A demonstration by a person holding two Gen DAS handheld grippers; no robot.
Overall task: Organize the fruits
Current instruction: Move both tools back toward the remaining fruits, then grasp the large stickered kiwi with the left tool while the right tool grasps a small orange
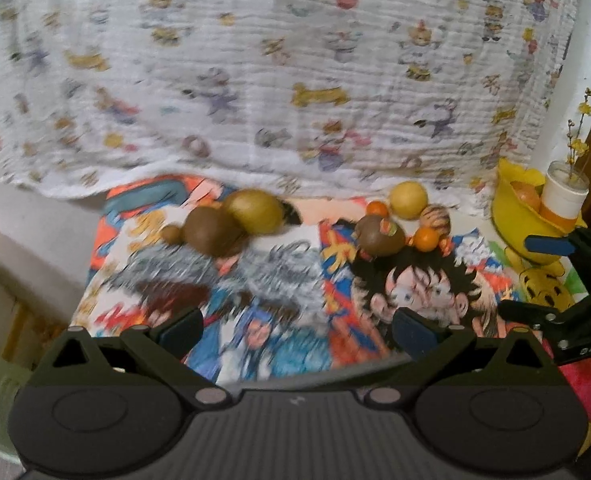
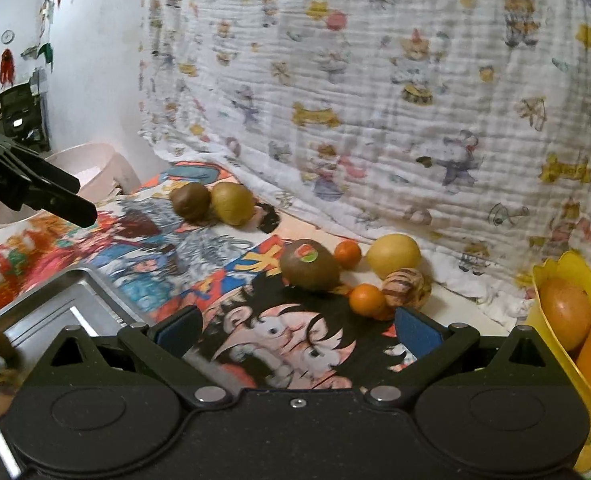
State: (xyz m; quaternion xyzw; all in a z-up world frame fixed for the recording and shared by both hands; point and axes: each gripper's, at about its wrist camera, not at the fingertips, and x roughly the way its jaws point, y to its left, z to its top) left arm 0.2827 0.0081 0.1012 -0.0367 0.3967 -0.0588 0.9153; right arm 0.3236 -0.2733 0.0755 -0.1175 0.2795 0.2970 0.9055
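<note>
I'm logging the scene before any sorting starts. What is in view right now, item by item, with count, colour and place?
Brown round fruits: two, brown, far left of the cartoon-print cloth; a small brown one beside them in the left view.
Olive-yellow round fruit: one, beside them.
Brown stickered fruit: one, mid-cloth.
Small orange citrus: two, flanking the cluster.
Yellow round fruit: one, behind.
Striped fruit: one, tan-brown, right of cluster.
Yellow plastic bowl: one, far right, holding an orange fruit.
Metal tray: one, silver, near left.
Cartoon-print cloth: one, multicoloured.
Left gripper: open, empty.
Right gripper: open, empty.
</note>
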